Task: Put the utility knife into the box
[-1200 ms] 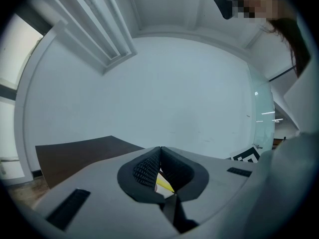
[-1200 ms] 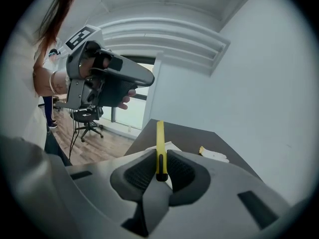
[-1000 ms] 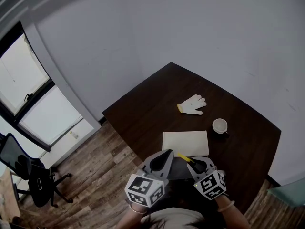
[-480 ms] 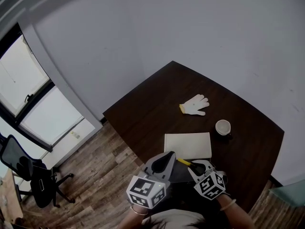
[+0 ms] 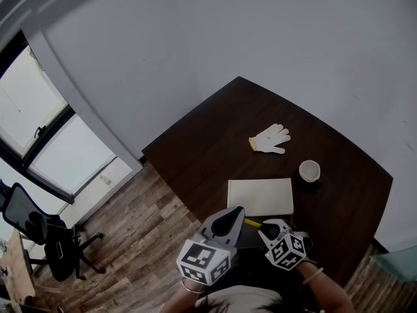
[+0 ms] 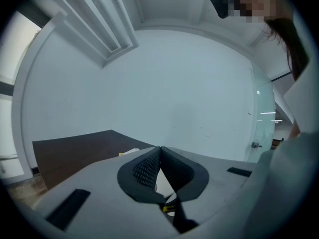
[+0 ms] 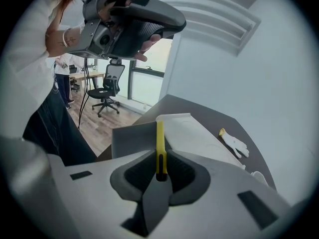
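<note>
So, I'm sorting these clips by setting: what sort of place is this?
Probably an office or workroom: a dark table against a plain wall, a black swivel chair on a wood floor, and a large window.

Grey left gripper [image 5: 236, 211], black-white marker cube [image 5: 203, 261]

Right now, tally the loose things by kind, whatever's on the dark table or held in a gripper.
Yellow utility knife, held in the right gripper: 1
White fabric glove with yellow cuff: 1
Small white cup: 1
Flat white box: 1
Total: 4
</note>
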